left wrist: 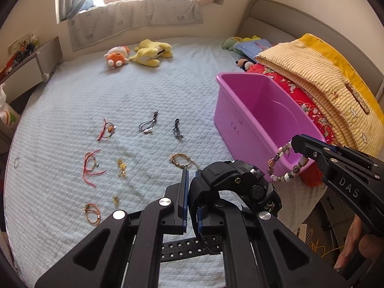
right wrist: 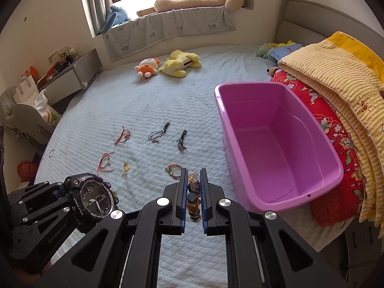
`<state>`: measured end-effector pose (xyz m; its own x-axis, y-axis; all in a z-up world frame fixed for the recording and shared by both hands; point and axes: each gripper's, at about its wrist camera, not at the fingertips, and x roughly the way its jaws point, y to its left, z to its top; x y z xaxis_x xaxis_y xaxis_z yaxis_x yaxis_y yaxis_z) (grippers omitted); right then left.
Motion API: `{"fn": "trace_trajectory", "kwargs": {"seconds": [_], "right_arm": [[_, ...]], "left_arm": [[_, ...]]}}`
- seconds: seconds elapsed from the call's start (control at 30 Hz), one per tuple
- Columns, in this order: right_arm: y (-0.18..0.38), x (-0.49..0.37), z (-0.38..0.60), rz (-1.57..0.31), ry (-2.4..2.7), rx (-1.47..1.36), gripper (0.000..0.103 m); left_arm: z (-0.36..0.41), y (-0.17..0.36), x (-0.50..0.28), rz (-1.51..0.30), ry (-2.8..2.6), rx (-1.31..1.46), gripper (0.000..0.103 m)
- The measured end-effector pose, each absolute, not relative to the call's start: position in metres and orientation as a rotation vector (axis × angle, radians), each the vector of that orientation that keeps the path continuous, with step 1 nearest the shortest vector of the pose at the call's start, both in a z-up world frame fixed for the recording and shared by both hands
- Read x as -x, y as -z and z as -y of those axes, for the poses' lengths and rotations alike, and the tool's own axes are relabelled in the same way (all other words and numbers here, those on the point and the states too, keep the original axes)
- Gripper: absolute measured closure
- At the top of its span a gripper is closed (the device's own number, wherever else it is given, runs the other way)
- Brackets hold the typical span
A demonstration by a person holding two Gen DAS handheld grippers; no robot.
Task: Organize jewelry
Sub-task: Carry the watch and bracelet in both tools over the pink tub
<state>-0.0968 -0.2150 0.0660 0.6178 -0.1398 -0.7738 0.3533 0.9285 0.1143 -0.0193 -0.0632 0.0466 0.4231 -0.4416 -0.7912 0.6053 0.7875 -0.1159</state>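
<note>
My left gripper (left wrist: 191, 192) is shut on the strap of a black sport watch (left wrist: 242, 187), held above the bed; the watch also shows in the right wrist view (right wrist: 94, 198). My right gripper (right wrist: 193, 187) is shut on a beaded bracelet (right wrist: 194, 199), which hangs from its fingertips in the left wrist view (left wrist: 285, 165) beside the near corner of the pink bin (right wrist: 276, 144). Several bracelets and cords lie on the bedspread: a gold bead bracelet (left wrist: 181, 160), red cords (left wrist: 92, 165), dark cords (left wrist: 147, 126), a gold charm (left wrist: 122, 168).
The pink bin (left wrist: 259, 120) stands on the bed against folded red and yellow quilts (left wrist: 324, 84). Plush toys (left wrist: 141, 55) lie at the far side of the bed. A bedside shelf (right wrist: 72, 72) stands at the left.
</note>
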Motion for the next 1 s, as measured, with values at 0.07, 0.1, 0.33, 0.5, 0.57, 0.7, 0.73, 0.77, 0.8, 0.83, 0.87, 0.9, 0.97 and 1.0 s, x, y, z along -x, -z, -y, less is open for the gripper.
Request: {"fn": "trace_trajectory", "kwargs": {"seconds": [0.07,0.1,0.33,0.5,0.57,0.7,0.73,0.77,0.8,0.83,0.87,0.9,0.97,1.0], "right_arm": [[-0.075,0.098,0.231,-0.852,0.296,-0.262,0.093],[-0.079,0.098,0.241,-0.848,0.299,-0.263,0.093],[-0.094,0.094,0.318,-0.846,0.275,-0.249,0.093],[-0.093,0.082,0.377,-0.866,0.227,-0.231,0.093],[-0.087,0.075,0.396,-0.885,0.205,-0.221,0.093],[-0.071,0.062,0.429,-0.923,0.166,-0.209,0.093],[-0.065,0.060,0.435,-0.932,0.159,-0.214,0.093],[-0.059,0.058,0.440,-0.942,0.153,-0.220,0.093],[-0.053,0.055,0.446,-0.954,0.147,-0.225,0.093],[-0.046,0.052,0.451,-0.968,0.140,-0.229,0.093],[-0.039,0.050,0.455,-0.983,0.134,-0.234,0.093],[-0.032,0.047,0.458,-0.999,0.127,-0.239,0.093],[-0.018,0.042,0.463,-1.032,0.117,-0.251,0.093],[-0.012,0.040,0.466,-1.048,0.114,-0.263,0.093]], "left_arm": [[0.084,-0.055,0.020,-0.915,0.685,-0.202,0.097],[0.096,-0.059,0.019,-0.912,0.697,-0.203,0.097],[0.178,-0.078,0.013,-0.904,0.694,-0.183,0.097],[0.235,-0.076,0.008,-0.939,0.655,-0.183,0.097],[0.253,-0.070,0.004,-0.962,0.634,-0.179,0.097],[0.287,-0.053,-0.003,-1.014,0.599,-0.180,0.097],[0.293,-0.048,-0.005,-1.028,0.591,-0.182,0.097],[0.300,-0.042,-0.007,-1.042,0.584,-0.187,0.097],[0.306,-0.036,-0.010,-1.056,0.578,-0.192,0.097],[0.312,-0.030,-0.012,-1.070,0.572,-0.194,0.097],[0.316,-0.025,-0.014,-1.083,0.566,-0.197,0.097],[0.320,-0.018,-0.017,-1.099,0.559,-0.201,0.097],[0.328,-0.005,-0.022,-1.130,0.539,-0.212,0.097],[0.332,0.000,-0.025,-1.144,0.531,-0.215,0.097]]}}
